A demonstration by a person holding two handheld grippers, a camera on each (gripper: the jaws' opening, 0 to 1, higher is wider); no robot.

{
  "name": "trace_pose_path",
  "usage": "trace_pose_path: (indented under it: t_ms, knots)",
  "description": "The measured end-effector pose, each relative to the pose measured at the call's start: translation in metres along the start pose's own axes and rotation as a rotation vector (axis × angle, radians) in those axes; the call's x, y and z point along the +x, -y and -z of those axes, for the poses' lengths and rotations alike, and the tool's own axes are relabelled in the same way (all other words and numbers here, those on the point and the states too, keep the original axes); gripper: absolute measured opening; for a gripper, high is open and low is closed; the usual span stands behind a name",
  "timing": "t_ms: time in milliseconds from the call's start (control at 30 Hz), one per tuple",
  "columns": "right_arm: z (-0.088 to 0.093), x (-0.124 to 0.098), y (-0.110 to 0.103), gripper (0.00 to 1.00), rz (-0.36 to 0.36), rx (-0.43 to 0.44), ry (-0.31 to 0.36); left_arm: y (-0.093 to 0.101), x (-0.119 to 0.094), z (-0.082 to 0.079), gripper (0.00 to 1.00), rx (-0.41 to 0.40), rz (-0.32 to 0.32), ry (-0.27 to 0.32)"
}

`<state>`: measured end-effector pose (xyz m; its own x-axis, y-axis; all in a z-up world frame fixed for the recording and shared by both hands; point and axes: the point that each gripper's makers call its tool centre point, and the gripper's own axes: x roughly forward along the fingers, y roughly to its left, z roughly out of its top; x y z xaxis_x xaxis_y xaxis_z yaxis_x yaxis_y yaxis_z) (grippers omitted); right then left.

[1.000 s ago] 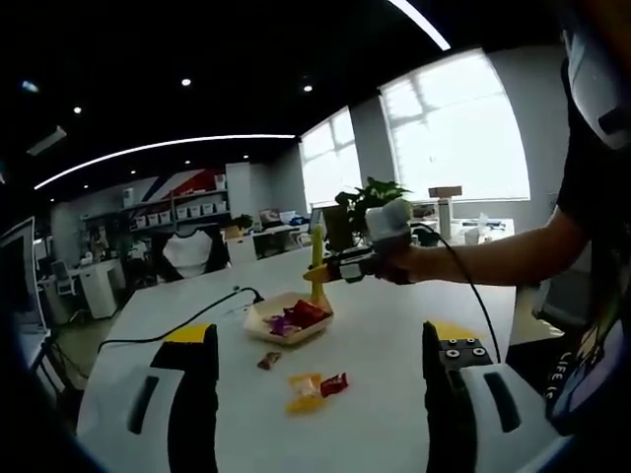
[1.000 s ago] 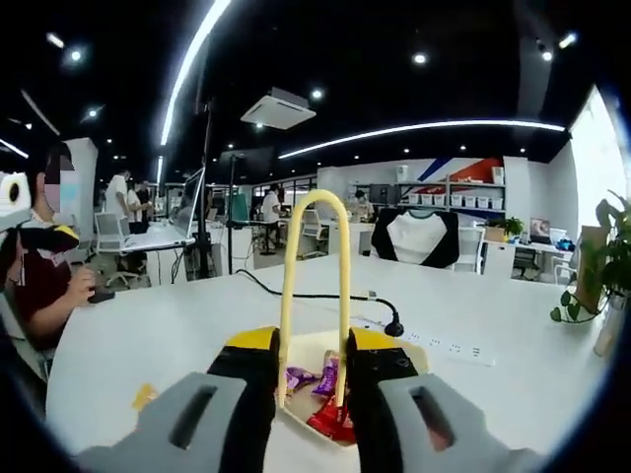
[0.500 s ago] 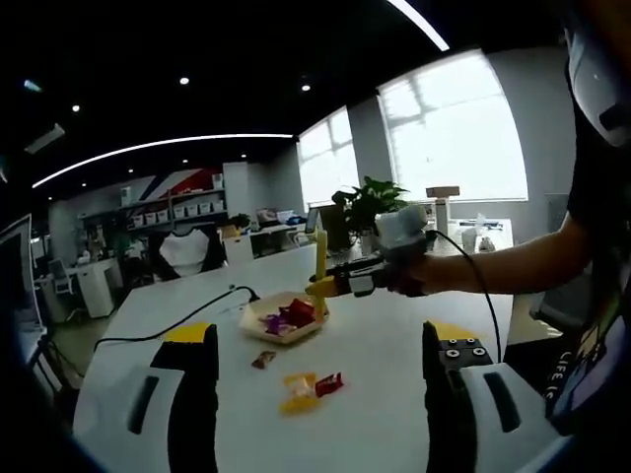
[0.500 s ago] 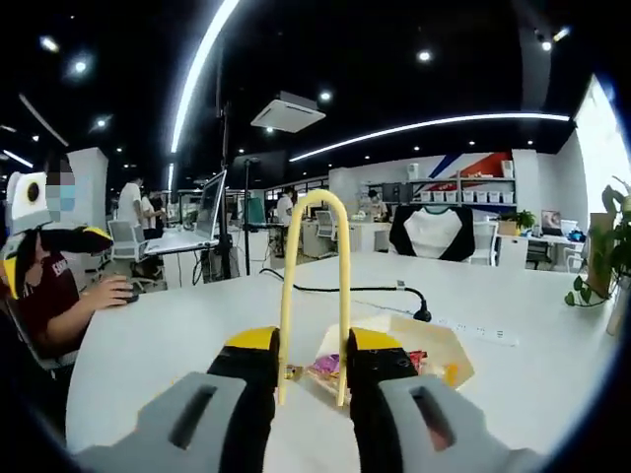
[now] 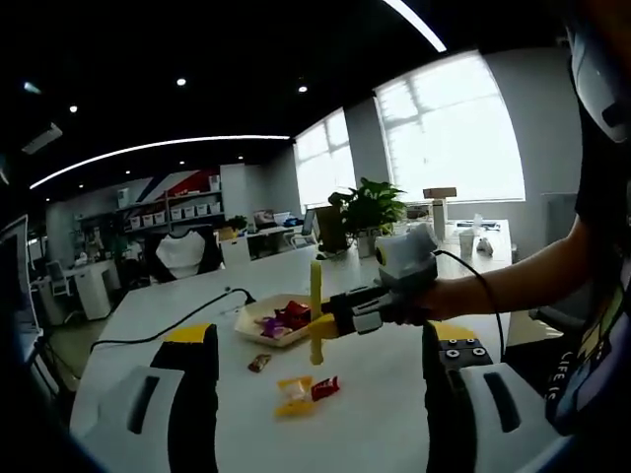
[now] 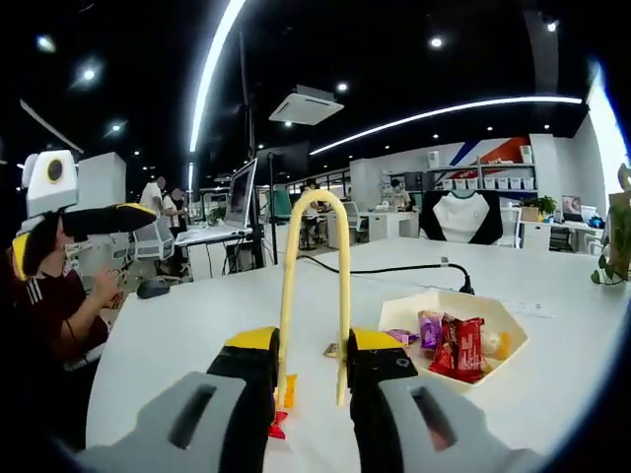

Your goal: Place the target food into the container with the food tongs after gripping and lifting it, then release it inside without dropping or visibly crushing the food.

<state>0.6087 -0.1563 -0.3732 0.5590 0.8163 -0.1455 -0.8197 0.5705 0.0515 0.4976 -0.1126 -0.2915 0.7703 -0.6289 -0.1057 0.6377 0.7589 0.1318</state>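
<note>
White office desk (image 5: 394, 384): right gripper (image 5: 325, 323) is clenching yellow tongs (image 6: 314, 286) beside the tray (image 6: 463, 310) of sweets; left gripper (image 5: 315, 394) jaws are standing released.

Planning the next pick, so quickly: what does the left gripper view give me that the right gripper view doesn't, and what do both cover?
Left gripper view: the right gripper from outside, holding the yellow tongs tips-down above the loose wrapped snacks, with windows and a plant behind.

Right gripper view: people at desks and the left gripper entering at left.

Both: the white table and the tray of snacks, cable behind.
</note>
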Motion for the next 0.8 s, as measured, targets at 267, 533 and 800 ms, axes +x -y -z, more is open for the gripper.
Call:
trace_pose_path:
  t_ms: [267, 533, 800]
  knots:
    - [0.014, 0.004, -0.015, 0.24, -0.029, 0.018, -0.028, -0.002, 0.004, 0.000, 0.90, 0.000, 0.003, -0.003]
    - [0.032, 0.005, -0.018, 0.24, -0.038, 0.012, -0.063, -0.002, 0.009, -0.002, 0.90, 0.002, 0.017, -0.009]
    - [0.038, 0.006, -0.013, 0.24, -0.025, 0.032, -0.066, -0.002, 0.014, -0.004, 0.90, 0.004, 0.022, -0.010]
